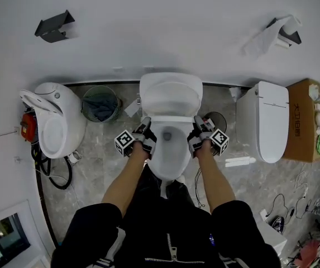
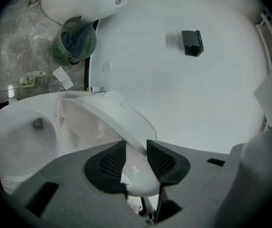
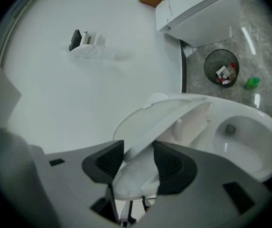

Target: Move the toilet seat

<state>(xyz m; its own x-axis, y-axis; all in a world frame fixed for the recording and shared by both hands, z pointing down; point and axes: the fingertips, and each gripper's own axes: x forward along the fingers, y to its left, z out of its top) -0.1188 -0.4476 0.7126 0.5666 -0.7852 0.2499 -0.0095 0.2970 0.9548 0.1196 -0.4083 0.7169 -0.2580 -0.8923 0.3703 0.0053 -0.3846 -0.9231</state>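
White plastic toilet seat (image 1: 170, 96) tipped up over bowl (image 1: 168, 149), one side edge in each of my grippers so it swings level. My left gripper (image 2: 136, 151) pinched narrow on rim. Right gripper (image 3: 138, 152) jaws opening, rim between pads, looks loose.

The right gripper (image 3: 138, 147), its dark ribbed jaws opening, straddles the rim of a raised white plastic toilet seat (image 3: 173, 113) beside the white ceramic bowl (image 3: 249, 146); a black mesh waste bin (image 3: 222, 68) stands on the grey marble floor (image 3: 268, 56).
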